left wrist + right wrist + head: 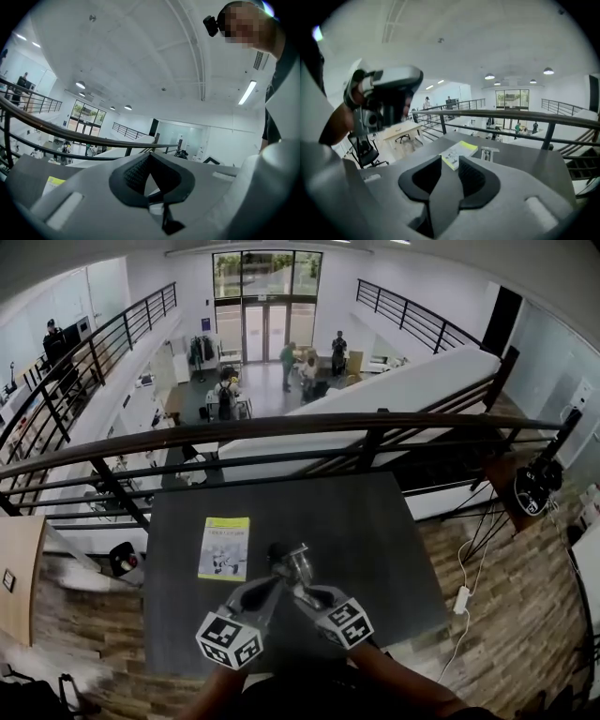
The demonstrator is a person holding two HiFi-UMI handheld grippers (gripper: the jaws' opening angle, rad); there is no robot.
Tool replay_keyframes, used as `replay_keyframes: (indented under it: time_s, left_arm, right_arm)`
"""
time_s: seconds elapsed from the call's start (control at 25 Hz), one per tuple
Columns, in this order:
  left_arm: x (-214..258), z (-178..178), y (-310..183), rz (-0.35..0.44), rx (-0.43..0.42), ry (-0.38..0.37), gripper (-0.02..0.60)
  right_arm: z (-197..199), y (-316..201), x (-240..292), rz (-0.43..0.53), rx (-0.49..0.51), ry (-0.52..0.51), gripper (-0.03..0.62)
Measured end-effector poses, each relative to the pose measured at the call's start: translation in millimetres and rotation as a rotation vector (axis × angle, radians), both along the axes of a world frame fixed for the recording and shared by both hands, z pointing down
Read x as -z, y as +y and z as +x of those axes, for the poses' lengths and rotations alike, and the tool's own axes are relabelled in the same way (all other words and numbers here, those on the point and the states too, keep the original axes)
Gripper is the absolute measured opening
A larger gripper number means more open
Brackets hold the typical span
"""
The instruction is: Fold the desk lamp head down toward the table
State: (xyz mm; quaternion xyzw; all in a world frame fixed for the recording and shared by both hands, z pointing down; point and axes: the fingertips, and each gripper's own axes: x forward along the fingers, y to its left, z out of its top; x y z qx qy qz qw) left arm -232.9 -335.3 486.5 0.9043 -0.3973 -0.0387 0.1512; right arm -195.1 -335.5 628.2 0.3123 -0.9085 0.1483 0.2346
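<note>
Now right tool (449,161) jaws apart, empty; booklet (224,547) on table (375,540).

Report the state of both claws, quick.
Left claw: closed, tips together, nothing held.
Right claw: open, nothing between its jaws.

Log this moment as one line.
left hand-held gripper: shut, empty | right hand-held gripper: open, empty | both above dark table | yellow booklet flat on it | small white item beside booklet
</note>
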Motion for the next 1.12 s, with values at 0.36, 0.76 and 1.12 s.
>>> replay_keyframes:
  time_s: [0.36, 0.76, 1.12]
  left_arm:
    - [6, 17, 9, 0.026, -0.026, 0.019, 0.000]
    - [11, 41, 18, 0.035, 0.022, 0.020, 0.000]
    - [17, 90, 41, 0.042, 0.149, -0.003, 0.000]
  right_arm:
    - [-6, 8, 90, 0.114, 0.019, -0.211, 0.003]
    - [16, 19, 111, 0.129, 0.068, -0.264, 0.003]
    - [68, 48, 118, 0.121, 0.183, -0.293, 0.003]
